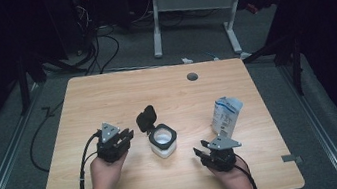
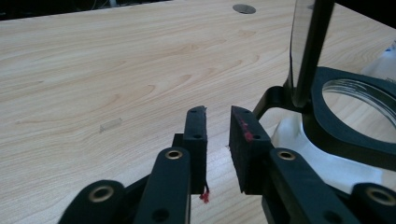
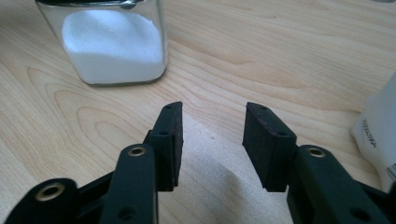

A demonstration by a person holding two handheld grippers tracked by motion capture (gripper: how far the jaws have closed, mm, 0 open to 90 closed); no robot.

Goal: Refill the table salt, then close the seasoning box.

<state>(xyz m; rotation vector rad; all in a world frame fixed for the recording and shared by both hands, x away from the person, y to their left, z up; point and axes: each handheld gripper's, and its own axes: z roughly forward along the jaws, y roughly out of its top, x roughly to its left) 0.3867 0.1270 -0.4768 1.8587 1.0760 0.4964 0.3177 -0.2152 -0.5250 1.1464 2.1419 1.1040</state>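
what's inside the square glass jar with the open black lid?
The square glass jar holds white granular powder, filling most of it. Its hinged black lid stands open. The jar's bottom is hidden under the powder.

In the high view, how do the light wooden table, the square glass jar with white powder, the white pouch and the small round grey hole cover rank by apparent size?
Largest to smallest:
1. Light wooden table
2. White pouch and square glass jar: they look alike, so unranked
3. Round grey hole cover

Both tongs are black, built of flat linked bars with brass-ringed pivot holes and blocky rectangular pads. The left tongs (image 2: 217,135) carry red flecks on one pad and a red thread at 6 o'clock. Each wears a grey three-cornered plate and trails a black cable; the right tongs (image 3: 212,140) look unmarked.
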